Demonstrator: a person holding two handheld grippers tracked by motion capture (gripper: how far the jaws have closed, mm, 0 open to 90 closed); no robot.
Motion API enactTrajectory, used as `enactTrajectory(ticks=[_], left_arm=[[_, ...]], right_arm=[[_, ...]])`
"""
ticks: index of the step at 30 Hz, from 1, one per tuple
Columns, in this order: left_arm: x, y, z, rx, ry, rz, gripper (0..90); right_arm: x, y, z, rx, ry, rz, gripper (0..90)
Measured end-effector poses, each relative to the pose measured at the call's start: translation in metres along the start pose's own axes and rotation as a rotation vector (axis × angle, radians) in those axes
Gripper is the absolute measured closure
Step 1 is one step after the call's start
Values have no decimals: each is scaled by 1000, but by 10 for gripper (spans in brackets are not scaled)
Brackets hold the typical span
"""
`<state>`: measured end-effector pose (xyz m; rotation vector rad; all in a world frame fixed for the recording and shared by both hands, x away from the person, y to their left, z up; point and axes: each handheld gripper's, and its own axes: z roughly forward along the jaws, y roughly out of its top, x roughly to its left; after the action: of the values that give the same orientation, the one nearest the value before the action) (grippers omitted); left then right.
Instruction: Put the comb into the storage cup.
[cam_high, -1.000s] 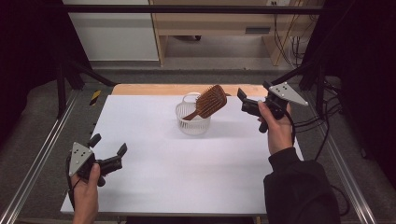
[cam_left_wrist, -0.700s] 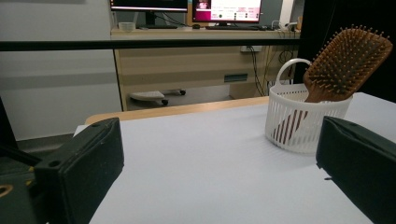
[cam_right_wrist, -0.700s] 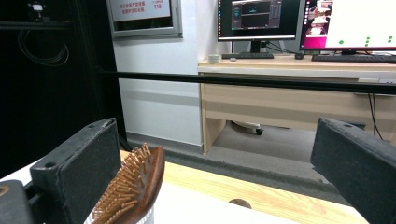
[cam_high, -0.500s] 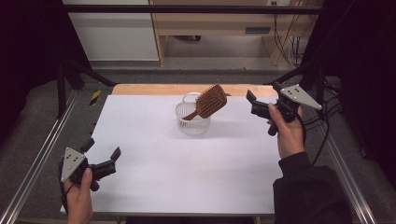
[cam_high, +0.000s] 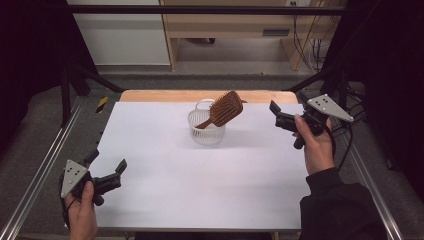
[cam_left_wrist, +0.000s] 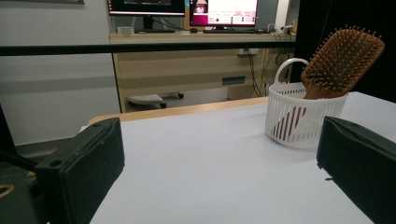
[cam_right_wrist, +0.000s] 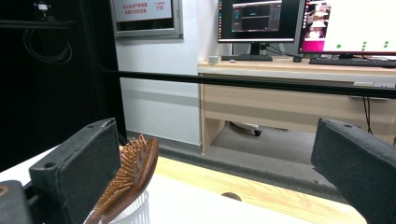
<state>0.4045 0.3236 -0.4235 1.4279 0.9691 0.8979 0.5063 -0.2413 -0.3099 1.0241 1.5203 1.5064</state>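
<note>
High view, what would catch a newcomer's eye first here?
Most striking is the brown hairbrush, standing handle-down in a small white basket toward the far middle of the white table, its bristled head leaning out over the rim. Next come the two open grippers, both empty: the left gripper at the near left corner, the right gripper raised at the basket's right.

The white basket (cam_left_wrist: 304, 119) stands on the white table (cam_left_wrist: 210, 172), right of centre. A wooden hairbrush (cam_left_wrist: 336, 63) leans in the basket, handle down, bristled head above its rim. Nearer than the basket, the left gripper (cam_left_wrist: 219, 186) has its jaws wide apart, empty.
</note>
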Motion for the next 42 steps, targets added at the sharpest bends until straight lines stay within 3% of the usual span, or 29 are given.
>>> enactTrajectory(ticks=[22,37,39,42], left_arm=[[1,-2,-6,13,-15,-24,16],[2,-6,-13,26,-29,-53,15],[2,-6,-13,26,-29,-56,15],[1,-6,-12,31,-32,-57,15]], right_arm=[[-14,2,-31,-21,-5,11,19],[-28,-23,-54,-22,-22,-32,13],[-30,-28,-57,-15,-48,-42,12],[-31,-38,-62,-16,-70,-18,10]])
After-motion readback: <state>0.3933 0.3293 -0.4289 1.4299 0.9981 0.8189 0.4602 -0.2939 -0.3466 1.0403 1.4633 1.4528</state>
